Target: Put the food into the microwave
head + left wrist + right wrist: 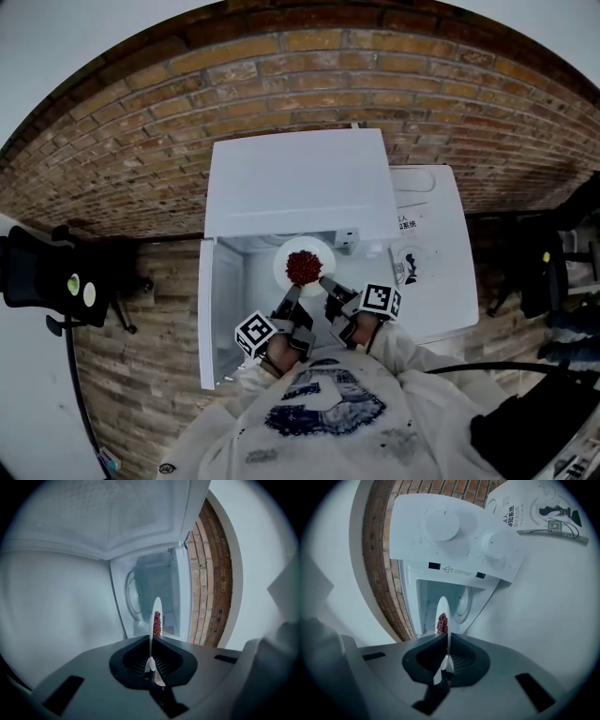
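A white plate (292, 249) with a heap of red food (302, 267) hangs at the mouth of the white microwave (300, 183), whose door (220, 314) swings open to the left. My left gripper (289, 302) is shut on the plate's near-left rim and my right gripper (328, 284) on its near-right rim. The left gripper view has the plate (153, 616) edge-on with the food (156, 623) on it, the left gripper (151, 665) clamped on the rim, and the glass turntable (133, 592) beyond. In the right gripper view, the plate (443, 609), food (441, 623) and right gripper (446, 663) sit below the control panel (454, 541).
A white cabinet top (436, 253) with a printed sticker lies right of the microwave. A brick surface (141, 141) surrounds it. Black gear on a stand (42, 272) is at the left, and dark equipment and cables (553, 262) at the right.
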